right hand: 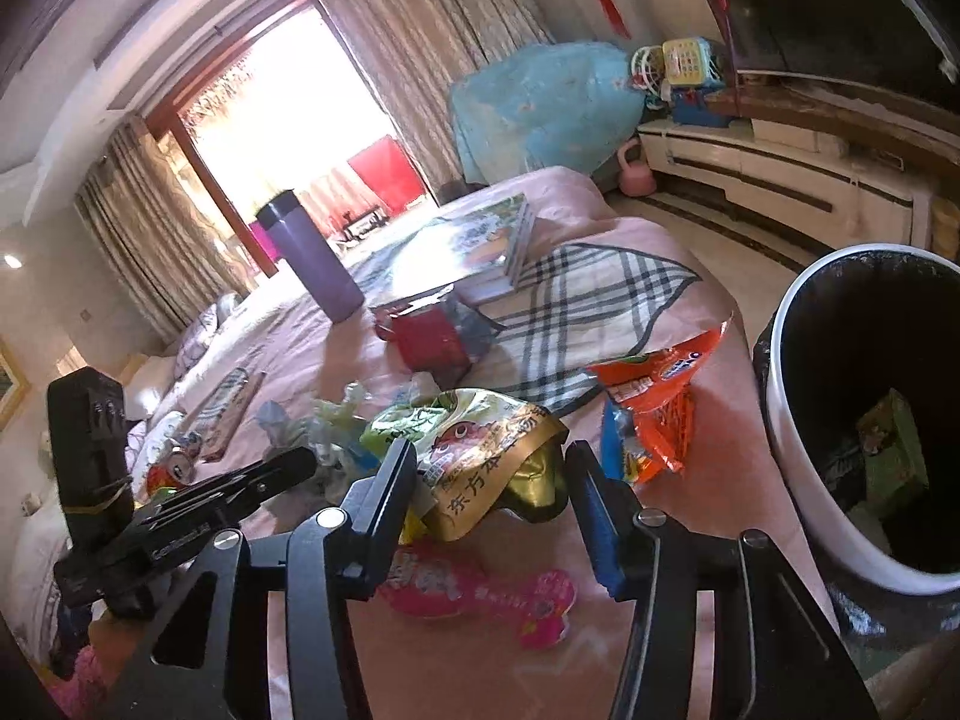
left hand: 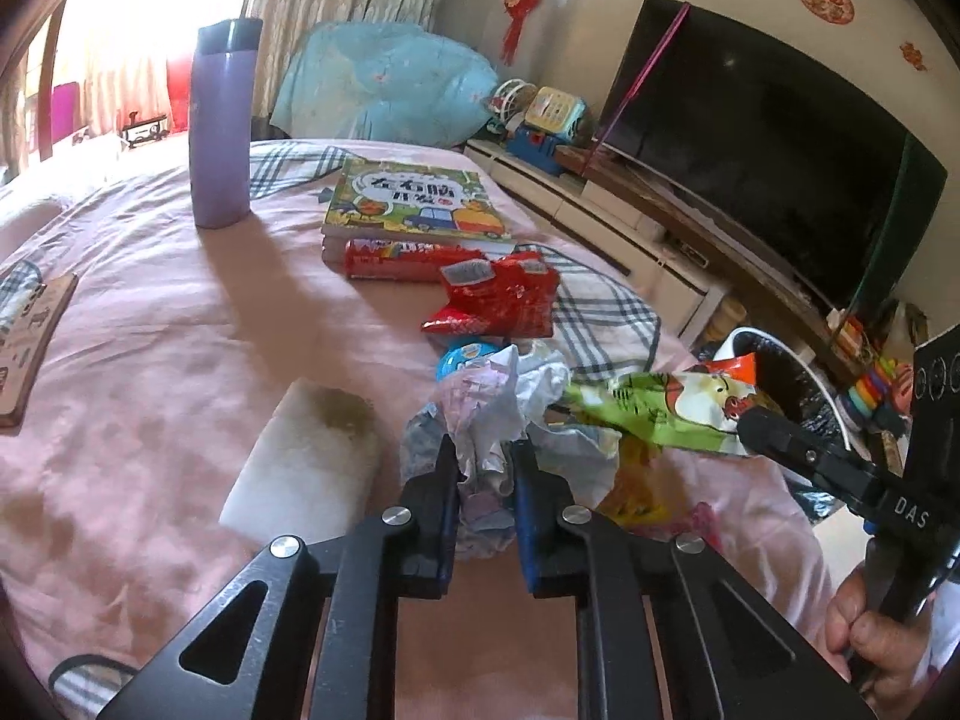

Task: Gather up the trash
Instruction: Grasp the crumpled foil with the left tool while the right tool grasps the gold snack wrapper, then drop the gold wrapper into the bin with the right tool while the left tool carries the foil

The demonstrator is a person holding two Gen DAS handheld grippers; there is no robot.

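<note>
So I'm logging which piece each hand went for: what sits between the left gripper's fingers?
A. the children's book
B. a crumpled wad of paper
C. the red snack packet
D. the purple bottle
B: in the left wrist view the left gripper is shut on the crumpled wad of paper, both pads pressing its sides, on the pink bedspread.
</note>
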